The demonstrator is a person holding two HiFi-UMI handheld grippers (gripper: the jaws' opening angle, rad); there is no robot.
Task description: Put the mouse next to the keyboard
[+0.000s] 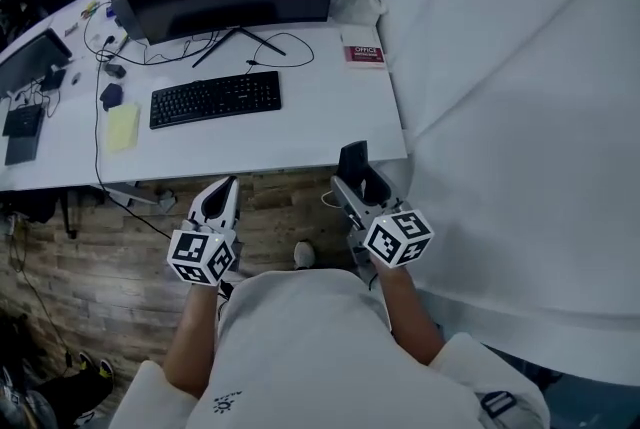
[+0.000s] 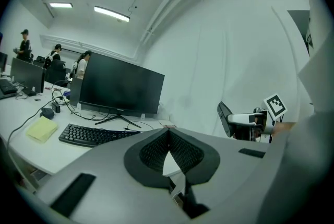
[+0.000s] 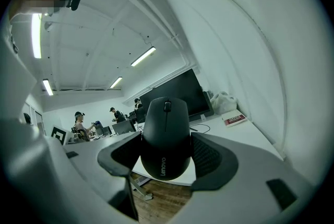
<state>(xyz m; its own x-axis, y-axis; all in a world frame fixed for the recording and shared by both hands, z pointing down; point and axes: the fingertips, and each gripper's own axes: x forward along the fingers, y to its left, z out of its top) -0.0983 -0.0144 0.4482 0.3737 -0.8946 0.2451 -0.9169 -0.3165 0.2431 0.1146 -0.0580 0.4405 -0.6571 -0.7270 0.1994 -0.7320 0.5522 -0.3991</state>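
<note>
Black mouse (image 3: 166, 124) gripped lengthwise in right claw (image 3: 167, 140), wheel forward; left claw (image 2: 168, 133) closed.

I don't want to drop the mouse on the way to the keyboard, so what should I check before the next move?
1. Grip on mouse: ok, the right hand-held gripper has its jaws clamped on the mouse's sides.
2. Left hand-held gripper free: ok, jaws together, nothing between them.
3. Spot right of keyboard: ok, the desk is bare up to the red book.
4. Mouse over desk: not ok, the floor shows beneath it.
5. Mouse underside: cannot tell, it is hidden.
</note>
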